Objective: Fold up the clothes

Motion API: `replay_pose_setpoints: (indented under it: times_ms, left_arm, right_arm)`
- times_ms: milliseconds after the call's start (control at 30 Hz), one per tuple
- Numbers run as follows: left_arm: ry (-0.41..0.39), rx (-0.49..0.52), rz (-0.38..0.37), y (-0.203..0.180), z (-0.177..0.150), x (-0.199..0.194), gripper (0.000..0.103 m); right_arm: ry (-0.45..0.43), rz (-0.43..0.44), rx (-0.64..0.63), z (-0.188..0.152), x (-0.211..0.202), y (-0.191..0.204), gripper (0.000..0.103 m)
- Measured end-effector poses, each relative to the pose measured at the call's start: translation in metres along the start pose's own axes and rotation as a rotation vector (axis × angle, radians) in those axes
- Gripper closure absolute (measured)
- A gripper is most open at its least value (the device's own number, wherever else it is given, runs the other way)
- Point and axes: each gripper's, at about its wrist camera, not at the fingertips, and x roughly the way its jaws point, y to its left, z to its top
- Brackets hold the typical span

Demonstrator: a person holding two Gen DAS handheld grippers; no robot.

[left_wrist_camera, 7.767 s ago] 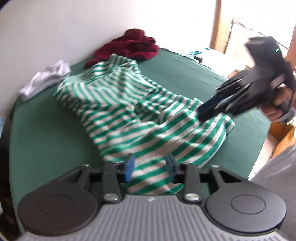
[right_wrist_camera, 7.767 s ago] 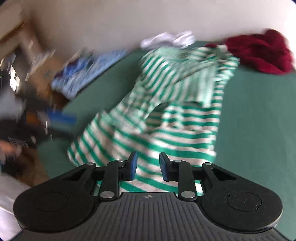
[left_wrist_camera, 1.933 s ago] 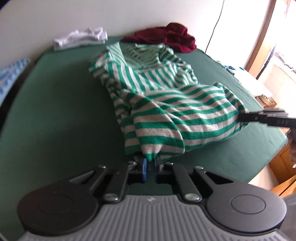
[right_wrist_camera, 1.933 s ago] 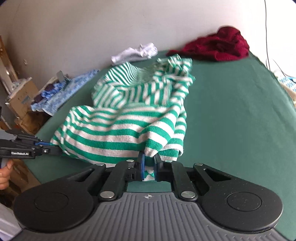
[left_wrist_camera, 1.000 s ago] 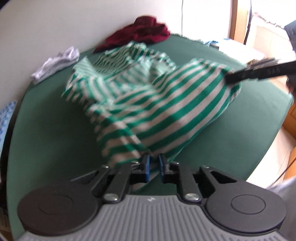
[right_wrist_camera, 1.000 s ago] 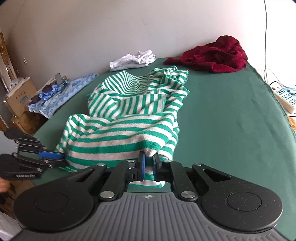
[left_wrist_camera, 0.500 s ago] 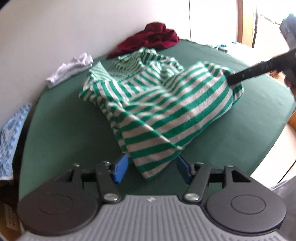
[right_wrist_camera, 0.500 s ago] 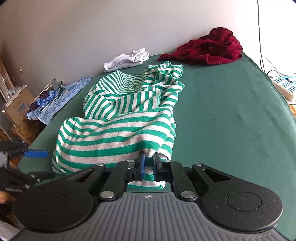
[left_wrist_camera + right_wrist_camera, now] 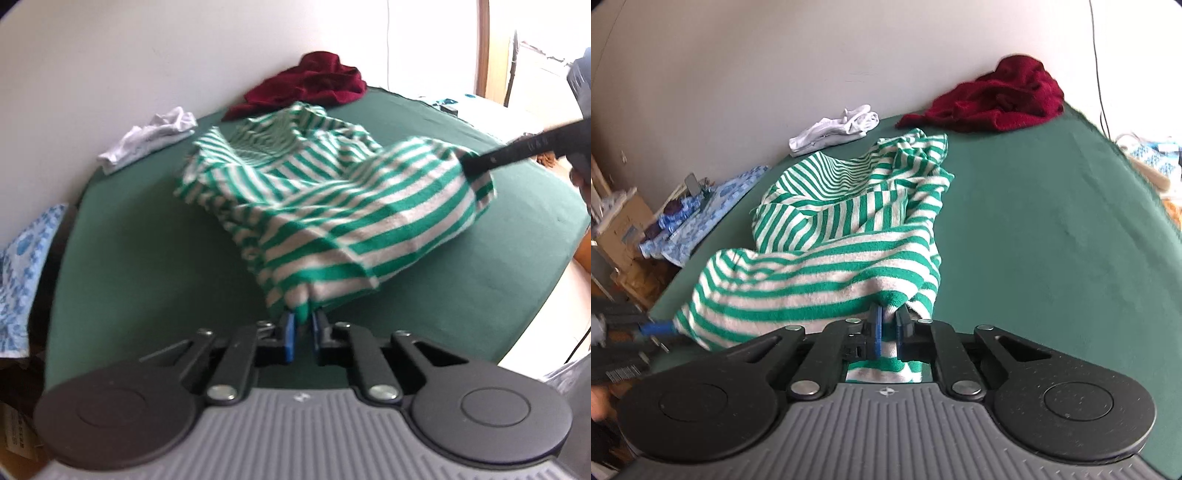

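Note:
A green-and-white striped shirt [image 9: 332,206] lies bunched on the green table [image 9: 147,258]. My left gripper [image 9: 301,325] has its blue pads closing tight on the shirt's near corner, which is pinched between them. My right gripper [image 9: 888,317] is closing on the opposite near corner of the striped shirt [image 9: 831,266], fabric bunched between its pads. In the left wrist view the right gripper [image 9: 469,164] grips the shirt's right edge. In the right wrist view the left gripper [image 9: 655,328] shows at the shirt's left end.
A dark red garment [image 9: 997,96] and a small white garment [image 9: 838,127] lie by the wall at the far table edge. A blue patterned cloth [image 9: 709,210] and a cardboard box [image 9: 620,225] sit off the left side. A power strip [image 9: 1156,155] lies beyond the right edge.
Half a second ago my left gripper stood wide open around the shirt's corner; now it is shut on it and raised slightly. The right gripper kept its hold and stayed put.

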Motion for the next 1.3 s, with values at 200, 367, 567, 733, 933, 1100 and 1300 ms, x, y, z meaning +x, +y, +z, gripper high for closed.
replay_pose_setpoints:
  times_ms: [200, 367, 567, 733, 933, 1100, 1300]
  left_arm:
    - [0.067, -0.102, 0.049, 0.022, -0.018, 0.015, 0.103]
    - [-0.015, -0.196, 0.056, 0.006, -0.019, -0.002, 0.039]
    - [-0.042, -0.218, 0.004, -0.021, -0.019, 0.002, 0.023]
    - [-0.021, -0.301, -0.01, -0.021, -0.019, 0.013, 0.021]
    - [-0.065, -0.334, 0.035, -0.023, -0.029, 0.012, 0.023]
    - [-0.071, -0.317, 0.0, -0.025, -0.034, 0.015, 0.084]
    - [-0.086, -0.264, -0.005, -0.025, -0.031, 0.02, 0.089]
  right_arm:
    - [0.052, -0.013, 0.007, -0.011, 0.022, -0.006, 0.095]
    - [-0.041, -0.093, -0.029, -0.001, -0.013, -0.001, 0.069]
    - [-0.104, 0.11, -0.088, 0.012, -0.024, 0.04, 0.067]
    - [-0.003, 0.262, -0.19, 0.013, 0.034, 0.101, 0.074]
    - [0.148, 0.385, -0.19, 0.016, 0.079, 0.133, 0.086]
    - [0.227, 0.416, -0.176, 0.016, 0.095, 0.142, 0.097]
    - [0.284, 0.454, -0.161, 0.017, 0.113, 0.146, 0.093]
